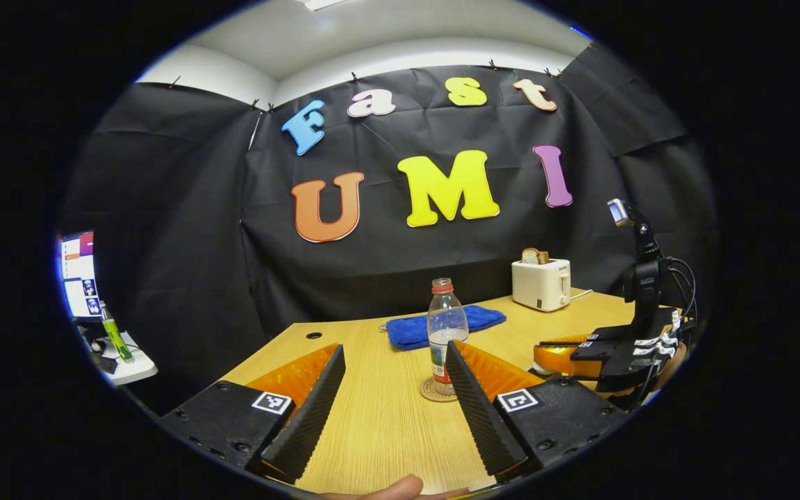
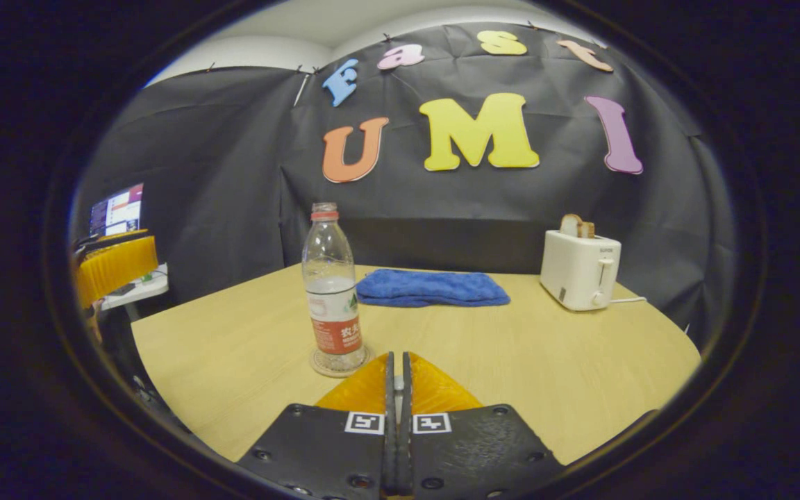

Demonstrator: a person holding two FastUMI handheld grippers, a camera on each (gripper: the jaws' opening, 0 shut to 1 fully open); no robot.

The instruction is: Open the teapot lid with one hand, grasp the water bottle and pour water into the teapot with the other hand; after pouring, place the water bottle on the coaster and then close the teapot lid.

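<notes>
A clear water bottle (image 1: 446,333) with a red cap and a red label stands upright on a round coaster (image 1: 435,392) in the middle of the wooden table (image 1: 372,430). It holds a little water. My left gripper (image 1: 394,351) is open just short of it, with the bottle seen past the right finger. In the right gripper view the bottle (image 2: 330,292) and coaster (image 2: 337,364) stand ahead and slightly left of my right gripper (image 2: 396,355), whose fingers are pressed together. The right gripper (image 1: 567,354) also shows at the right of the left gripper view.
A folded blue towel (image 2: 431,288) lies behind the bottle. A white toaster (image 2: 579,269) with bread in it stands at the back right, near the table edge. A monitor (image 1: 79,274) and a green bottle (image 1: 115,337) sit on a side desk at left.
</notes>
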